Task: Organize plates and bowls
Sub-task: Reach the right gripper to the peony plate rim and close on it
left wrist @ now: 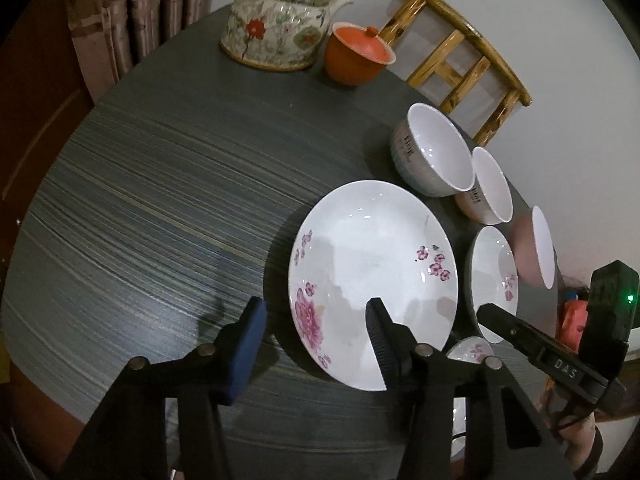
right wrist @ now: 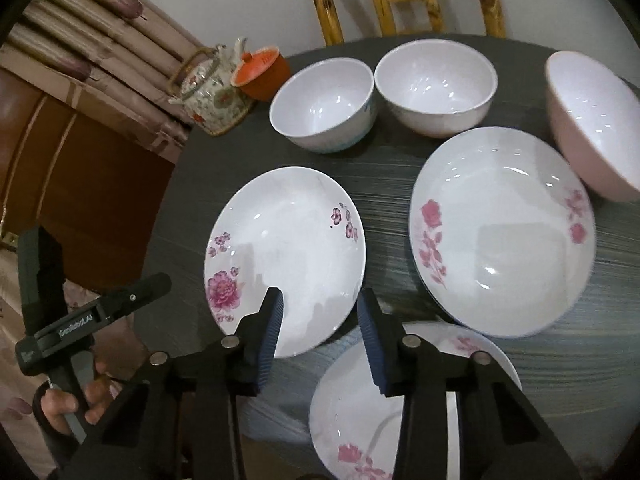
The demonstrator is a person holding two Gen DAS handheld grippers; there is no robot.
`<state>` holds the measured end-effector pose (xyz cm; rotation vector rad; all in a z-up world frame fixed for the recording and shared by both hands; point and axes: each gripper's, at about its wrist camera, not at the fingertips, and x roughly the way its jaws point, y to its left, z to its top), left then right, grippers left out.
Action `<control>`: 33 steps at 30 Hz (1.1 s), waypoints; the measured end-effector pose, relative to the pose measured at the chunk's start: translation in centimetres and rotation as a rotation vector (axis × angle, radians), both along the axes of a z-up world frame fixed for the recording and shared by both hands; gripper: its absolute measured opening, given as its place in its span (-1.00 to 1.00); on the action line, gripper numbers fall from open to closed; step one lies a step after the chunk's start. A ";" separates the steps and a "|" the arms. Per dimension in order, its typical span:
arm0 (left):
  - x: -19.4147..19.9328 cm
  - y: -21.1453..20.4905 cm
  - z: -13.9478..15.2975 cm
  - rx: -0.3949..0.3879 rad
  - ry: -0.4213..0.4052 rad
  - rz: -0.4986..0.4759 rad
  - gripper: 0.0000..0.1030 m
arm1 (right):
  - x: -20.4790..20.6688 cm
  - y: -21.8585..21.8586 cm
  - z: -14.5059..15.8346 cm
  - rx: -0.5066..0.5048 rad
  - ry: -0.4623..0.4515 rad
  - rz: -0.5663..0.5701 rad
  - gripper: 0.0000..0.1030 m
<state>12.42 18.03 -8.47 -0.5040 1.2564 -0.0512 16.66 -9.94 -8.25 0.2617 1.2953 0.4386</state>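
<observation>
My left gripper (left wrist: 316,316) half-open astride the purple-flowered plate's (left wrist: 372,256) near-left rim; my right gripper (right wrist: 320,312) narrower, empty, astride its near-right rim.

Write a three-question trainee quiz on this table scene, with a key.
1. True or false: the orange lidded cup stands right beside the floral ceramic teapot.
2. How many white bowls stand on the dark grey table? A) two B) three C) five
3. Does the left gripper or the right gripper hold anything?

Key: 1 true. 2 B. 3 no: both sets of jaws stand open and hold nothing.
</observation>
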 end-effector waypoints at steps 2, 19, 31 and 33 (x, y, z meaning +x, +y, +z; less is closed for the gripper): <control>0.4 0.1 -0.7 -0.011 0.012 0.003 0.01 | 0.7 0.6 -0.8 -0.027 0.001 0.009 -0.29; 2.6 -0.2 -4.2 0.003 0.069 -0.006 -0.28 | 4.0 1.4 -5.4 -0.072 0.060 0.012 -0.48; 3.0 -0.3 -5.5 0.033 0.074 -0.039 -0.84 | 4.4 1.5 -6.7 -0.065 0.063 0.025 -0.78; 2.9 -0.2 -5.5 0.040 0.073 -0.045 -0.84 | 4.3 1.6 -6.6 -0.080 0.053 0.028 -0.79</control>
